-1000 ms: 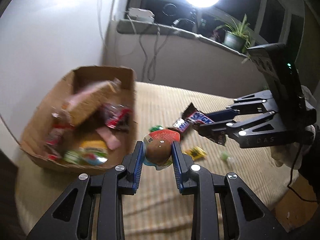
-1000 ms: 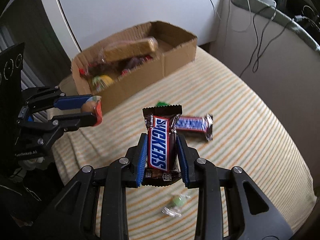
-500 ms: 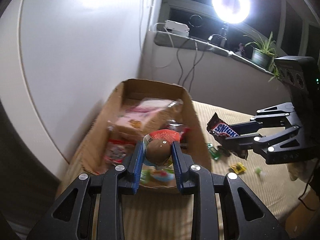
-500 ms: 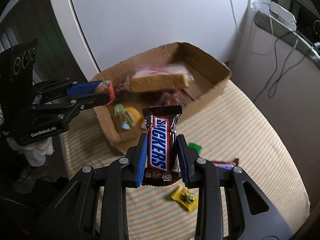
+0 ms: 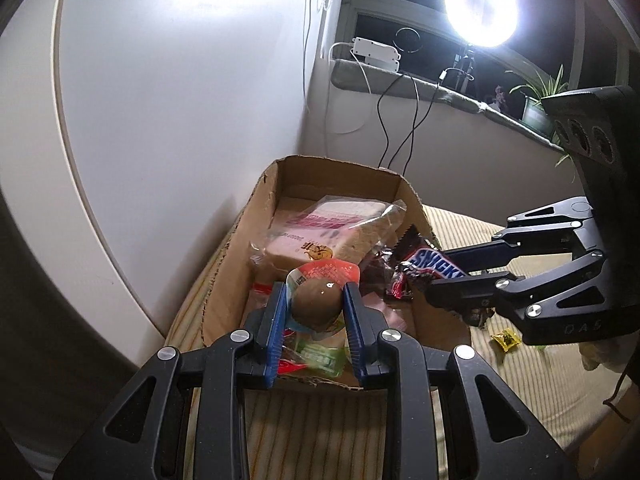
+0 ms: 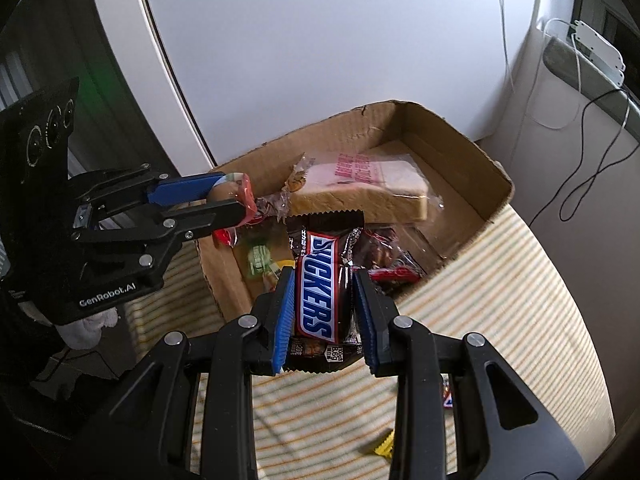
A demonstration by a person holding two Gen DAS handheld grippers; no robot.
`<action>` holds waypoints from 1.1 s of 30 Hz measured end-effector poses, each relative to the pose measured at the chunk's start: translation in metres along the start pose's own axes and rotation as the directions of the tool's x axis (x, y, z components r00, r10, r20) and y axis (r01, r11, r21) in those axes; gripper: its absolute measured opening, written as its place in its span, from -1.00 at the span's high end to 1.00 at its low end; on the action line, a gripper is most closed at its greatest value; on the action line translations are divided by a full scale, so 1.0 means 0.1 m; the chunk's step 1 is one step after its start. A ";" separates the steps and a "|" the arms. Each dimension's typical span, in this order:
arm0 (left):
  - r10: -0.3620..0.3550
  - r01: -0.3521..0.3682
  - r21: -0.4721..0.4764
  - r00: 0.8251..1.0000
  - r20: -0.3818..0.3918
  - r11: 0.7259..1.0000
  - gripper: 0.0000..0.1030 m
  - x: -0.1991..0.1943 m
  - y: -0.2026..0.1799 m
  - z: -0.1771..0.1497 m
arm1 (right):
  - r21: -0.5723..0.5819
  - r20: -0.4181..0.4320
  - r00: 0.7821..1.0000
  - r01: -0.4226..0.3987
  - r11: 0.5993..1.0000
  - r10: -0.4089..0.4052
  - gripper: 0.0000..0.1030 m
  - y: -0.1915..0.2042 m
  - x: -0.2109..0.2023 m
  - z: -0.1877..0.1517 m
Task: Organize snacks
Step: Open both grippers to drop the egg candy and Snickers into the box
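A cardboard box (image 5: 262, 200) (image 6: 452, 132) holds a wrapped sandwich (image 5: 332, 228) (image 6: 360, 188) and several small snacks. My left gripper (image 5: 314, 300) (image 6: 234, 200) is shut on a brown egg-shaped snack with an orange foil lid (image 5: 316, 300) and holds it over the box's near end. My right gripper (image 6: 322, 304) (image 5: 428, 280) is shut on a Snickers bar (image 6: 320, 280) (image 5: 432, 264) and holds it over the box's right rim.
The box sits on a striped cloth surface (image 6: 500, 288) beside a white wall. A yellow candy (image 5: 506, 338) (image 6: 382, 446) and another wrapper (image 6: 447, 396) lie on the cloth. A windowsill with cables, a plant and a bright lamp (image 5: 480, 4) is behind.
Both grippers have moved from over the cloth to over the box, each still holding its snack. The box has grown larger in both views.
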State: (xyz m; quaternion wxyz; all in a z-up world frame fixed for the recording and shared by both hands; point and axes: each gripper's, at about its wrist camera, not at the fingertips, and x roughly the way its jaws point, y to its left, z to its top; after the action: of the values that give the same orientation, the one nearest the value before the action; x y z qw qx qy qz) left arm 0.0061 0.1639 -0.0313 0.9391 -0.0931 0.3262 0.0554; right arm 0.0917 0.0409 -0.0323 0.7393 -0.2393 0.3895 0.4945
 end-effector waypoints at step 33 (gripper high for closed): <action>-0.040 0.038 0.045 0.998 0.040 0.998 0.20 -0.20 -0.38 0.10 | 0.107 0.055 0.991 0.116 0.988 -0.122 -0.11 -0.53 -0.68 -0.52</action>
State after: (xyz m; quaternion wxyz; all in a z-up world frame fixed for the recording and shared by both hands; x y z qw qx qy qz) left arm 0.0028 0.1282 -0.0053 0.9483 -0.0775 0.3063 0.0318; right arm 0.1092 -0.0552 -0.0090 0.7904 -0.2083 0.3769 0.4357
